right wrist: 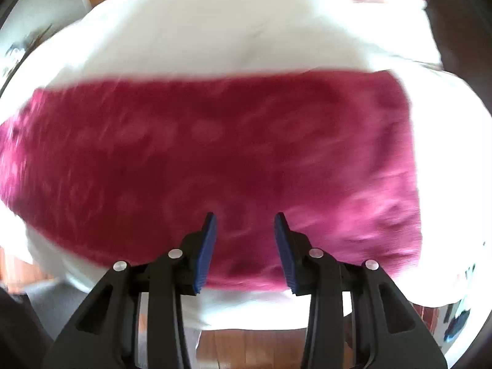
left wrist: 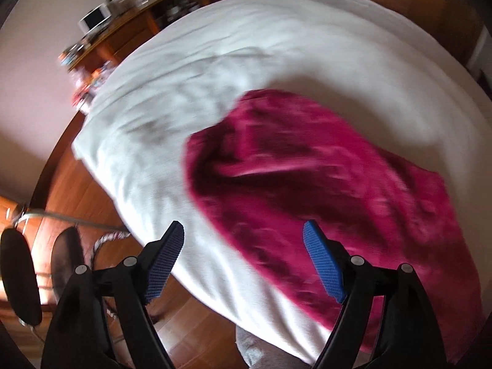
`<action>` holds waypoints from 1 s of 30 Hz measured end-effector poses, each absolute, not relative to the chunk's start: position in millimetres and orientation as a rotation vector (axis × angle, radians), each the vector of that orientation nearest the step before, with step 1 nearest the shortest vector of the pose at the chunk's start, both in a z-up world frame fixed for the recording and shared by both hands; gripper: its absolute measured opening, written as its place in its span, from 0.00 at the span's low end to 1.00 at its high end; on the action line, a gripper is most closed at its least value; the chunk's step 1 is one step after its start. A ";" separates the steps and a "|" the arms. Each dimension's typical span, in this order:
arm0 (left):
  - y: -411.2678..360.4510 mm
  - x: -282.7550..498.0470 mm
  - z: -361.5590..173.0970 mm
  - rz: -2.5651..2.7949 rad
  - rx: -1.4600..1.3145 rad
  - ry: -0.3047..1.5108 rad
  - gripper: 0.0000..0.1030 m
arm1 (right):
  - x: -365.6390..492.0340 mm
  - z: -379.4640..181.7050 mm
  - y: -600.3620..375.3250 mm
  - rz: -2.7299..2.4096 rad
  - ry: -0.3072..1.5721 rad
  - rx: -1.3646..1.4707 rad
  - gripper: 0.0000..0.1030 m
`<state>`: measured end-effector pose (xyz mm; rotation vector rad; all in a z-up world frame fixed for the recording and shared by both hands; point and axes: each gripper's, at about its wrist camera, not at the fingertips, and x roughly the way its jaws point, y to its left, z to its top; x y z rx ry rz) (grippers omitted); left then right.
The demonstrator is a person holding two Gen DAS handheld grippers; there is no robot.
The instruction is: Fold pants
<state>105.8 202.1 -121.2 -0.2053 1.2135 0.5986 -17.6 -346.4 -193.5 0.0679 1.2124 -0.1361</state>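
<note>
- Magenta fleece pants (right wrist: 215, 153) spread in a long band across white bed cover (right wrist: 215, 30); looks like one fold already made, judging by the tidy rectangular outline, though heavy blur hides seams and waistband.
- Left hand-held gripper (left wrist: 243, 261) hanging above the near end of the pants (left wrist: 307, 169), jaws wide apart, nothing between the blue pads (left wrist: 323, 264).
- Right hand-held gripper (right wrist: 244, 252) poised over the near long edge, jaws at a narrower gap, also empty; cloth seen behind the pads (right wrist: 204, 252), not pinched.
- Likely step in hand: repositioning both tools for the next grasp, then folding the band end over end.
- To do it well: settle first, since both views smear with motion; pick two matching corners of one short end, one per tool.
- Come down steeply, slide the lower pad under all layers, close firmly so thick fleece does not slip out.
- Avoid catching the bed cover (left wrist: 215, 61) underneath; wrinkles there could snag.
- Lift both corners level, carry across together, lay edge on edge, release only once aligned.
- Mind the bed's near edge: wooden floor (left wrist: 77, 184) lies just below, and the pants sit close to that side.
- Smooth any trapped bulge before the next fold.
</note>
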 end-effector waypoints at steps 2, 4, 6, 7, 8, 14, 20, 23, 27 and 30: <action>174.5 117.5 -120.1 0.522 -0.175 1.213 0.77 | -20.0 -178.5 -371.8 -0.202 1.163 0.098 0.42; 146.5 128.5 -119.1 0.435 -0.153 1.215 0.77 | -21.0 -168.0 -399.7 -0.264 1.123 0.120 0.53; 111.0 139.1 -118.3 0.332 -0.123 1.217 0.77 | -24.8 -160.9 -425.0 -0.344 1.085 0.136 0.55; 95.3 143.9 -118.5 0.286 -0.108 1.218 0.77 | -24.4 -158.5 -433.3 -0.383 1.075 0.139 0.55; 72.8 148.8 -118.9 0.230 -0.088 1.218 0.77 | -27.3 -159.6 -441.6 -0.412 1.073 0.151 0.56; -43.5 166.5 -126.2 -0.066 -0.032 1.255 0.77 | -38.7 -157.2 -513.2 -0.360 1.136 0.338 0.56; -135.3 170.0 -129.1 -0.294 0.070 1.274 0.77 | -46.6 -176.8 -541.5 -0.284 1.146 0.560 0.57; -169.0 167.7 -135.2 -0.373 0.106 1.298 0.77 | -53.6 -181.5 -555.8 -0.229 1.154 0.635 0.45; -201.1 164.1 -142.4 -0.447 0.124 1.335 0.77 | -51.5 -183.3 -574.6 -0.167 1.158 0.695 0.24; -222.1 158.0 -147.4 -0.507 0.139 1.356 0.77 | -53.8 -176.7 -573.8 -0.138 1.147 0.714 0.22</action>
